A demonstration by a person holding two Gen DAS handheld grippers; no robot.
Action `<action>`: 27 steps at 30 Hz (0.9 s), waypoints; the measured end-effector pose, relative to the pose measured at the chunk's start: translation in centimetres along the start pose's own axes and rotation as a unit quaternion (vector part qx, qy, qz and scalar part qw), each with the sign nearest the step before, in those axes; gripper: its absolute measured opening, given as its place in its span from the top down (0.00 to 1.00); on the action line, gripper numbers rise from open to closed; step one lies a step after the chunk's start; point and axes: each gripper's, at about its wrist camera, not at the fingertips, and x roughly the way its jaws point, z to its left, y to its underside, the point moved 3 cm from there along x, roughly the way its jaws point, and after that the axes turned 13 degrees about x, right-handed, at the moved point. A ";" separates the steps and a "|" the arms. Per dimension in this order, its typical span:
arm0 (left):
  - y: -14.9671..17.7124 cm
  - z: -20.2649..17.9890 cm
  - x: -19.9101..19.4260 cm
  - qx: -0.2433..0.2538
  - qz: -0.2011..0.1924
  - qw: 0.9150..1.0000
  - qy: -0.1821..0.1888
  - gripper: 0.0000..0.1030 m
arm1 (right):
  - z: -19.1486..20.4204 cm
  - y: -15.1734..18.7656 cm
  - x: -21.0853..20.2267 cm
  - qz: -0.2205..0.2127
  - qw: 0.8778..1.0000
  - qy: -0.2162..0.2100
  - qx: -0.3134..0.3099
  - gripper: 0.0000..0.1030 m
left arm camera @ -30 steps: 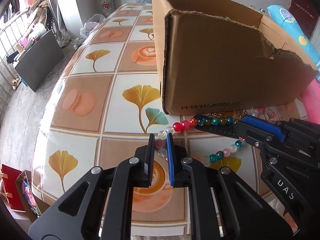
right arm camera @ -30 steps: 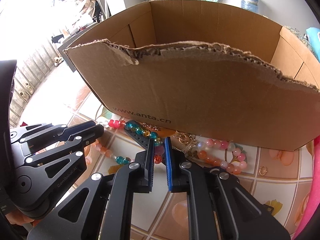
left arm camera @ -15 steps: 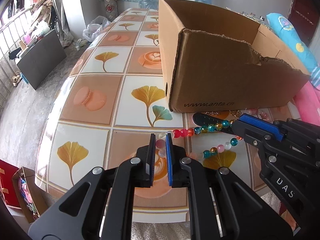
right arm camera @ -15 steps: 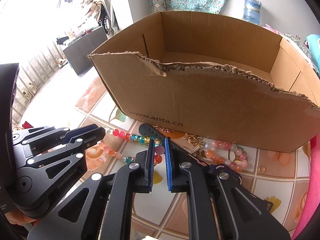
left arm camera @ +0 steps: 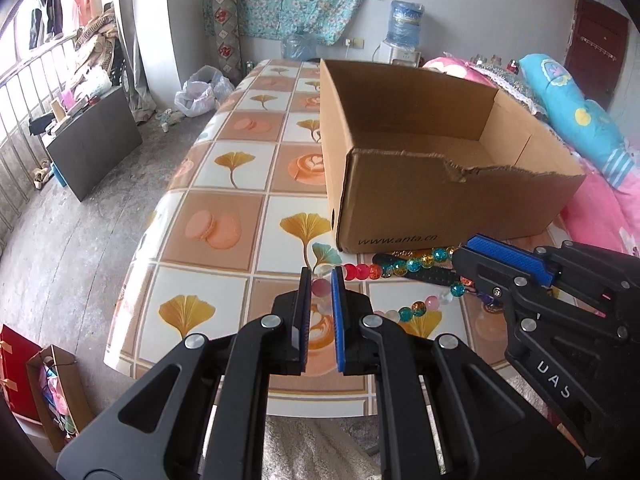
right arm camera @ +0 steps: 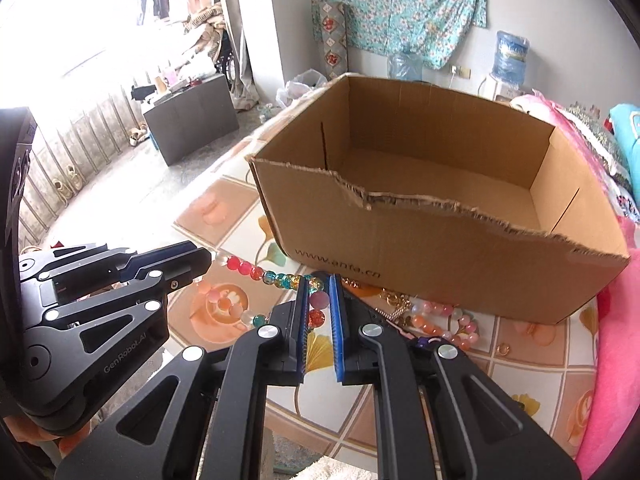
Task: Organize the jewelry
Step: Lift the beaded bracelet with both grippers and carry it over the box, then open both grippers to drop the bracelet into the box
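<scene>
The left gripper [left arm camera: 321,280] is closed on the bead necklace [left arm camera: 400,268], its two pads pinching a pale pink bead near one end of the strand. The right gripper [right arm camera: 319,294] is likewise clamped on the same necklace, with a lilac bead and an orange-red one caught between its blue pads. Between the two sets of tongs the upper run of beads, red, then teal and amber, stretches nearly straight, while a second run of teal, pink and clear beads sags in a loop below it. Both tongs point down at a slant toward the patterned tablecloth [left arm camera: 224,236], and the strand appears to hang above it rather than lie on it. Just beyond the tips of both tongs stands the open cardboard box [left arm camera: 440,200], its near wall torn along the top edge and printed with a web address. Ahead of the right tongs and slightly to their right, against the foot of the box, lies a heap of other jewelry [right arm camera: 436,314]: peach and pink beads and a gold chain.
</scene>
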 end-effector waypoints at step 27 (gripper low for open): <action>-18.9 -2.6 16.8 0.108 0.137 0.984 0.045 0.91 | -11.6 -19.5 18.3 0.224 0.964 -0.056 0.133 0.90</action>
